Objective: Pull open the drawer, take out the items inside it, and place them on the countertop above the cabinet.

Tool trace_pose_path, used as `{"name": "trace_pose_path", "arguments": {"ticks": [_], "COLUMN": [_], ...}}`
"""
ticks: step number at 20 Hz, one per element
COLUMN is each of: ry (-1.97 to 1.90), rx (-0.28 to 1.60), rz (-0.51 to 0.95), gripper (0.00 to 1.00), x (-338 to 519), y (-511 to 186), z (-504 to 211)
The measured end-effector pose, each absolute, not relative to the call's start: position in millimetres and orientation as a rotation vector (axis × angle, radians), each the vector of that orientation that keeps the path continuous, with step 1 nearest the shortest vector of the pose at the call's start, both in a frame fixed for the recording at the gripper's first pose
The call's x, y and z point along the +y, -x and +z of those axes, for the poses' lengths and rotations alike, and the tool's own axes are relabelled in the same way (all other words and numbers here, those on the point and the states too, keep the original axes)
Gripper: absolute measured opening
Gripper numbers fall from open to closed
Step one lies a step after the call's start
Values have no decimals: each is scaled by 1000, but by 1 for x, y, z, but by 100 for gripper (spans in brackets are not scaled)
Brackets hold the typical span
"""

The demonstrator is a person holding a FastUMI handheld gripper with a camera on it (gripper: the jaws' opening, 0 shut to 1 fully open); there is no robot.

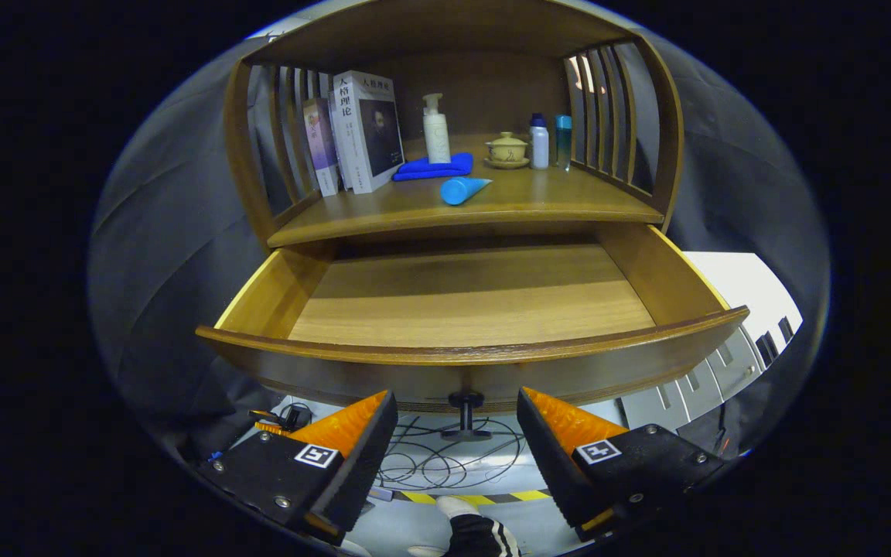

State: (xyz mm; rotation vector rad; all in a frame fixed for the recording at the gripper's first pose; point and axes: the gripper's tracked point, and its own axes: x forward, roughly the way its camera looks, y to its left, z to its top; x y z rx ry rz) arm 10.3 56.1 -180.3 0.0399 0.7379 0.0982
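**Drawer pulled out, claw spread below its knob**

The gripper (pixel 457 433) has its fingers spread apart, pinching nothing, just under the drawer (pixel 469 356), either side of its knob (pixel 465 401).

On the countertop (pixel 538 203), from far left to right: two books (pixel 353 131), one pump bottle (pixel 436 130) on one folded blue cloth (pixel 434 167), one blue tube (pixel 462 189) lying nearer, one lidded cup (pixel 506 148), two small bottles (pixel 550 141). Below, cables (pixel 430 460) lie on a pale floor; grey cloth hangs behind.

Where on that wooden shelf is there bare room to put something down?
The wooden countertop is bare along its front edge, right of the lying blue tube. The back is crowded: books, blue cloth, pump bottle, teacup. The open tool hangs below the drawer.
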Motion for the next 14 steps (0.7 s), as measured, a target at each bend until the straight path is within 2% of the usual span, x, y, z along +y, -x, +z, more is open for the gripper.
{"name": "trace_pose_path", "arguments": {"ticks": [5,14], "ry": [-68,-7], "rx": [767,777], "rz": [67,95], "gripper": [95,95], "x": [49,45], "y": [-17,-35], "z": [-188,-180]}}
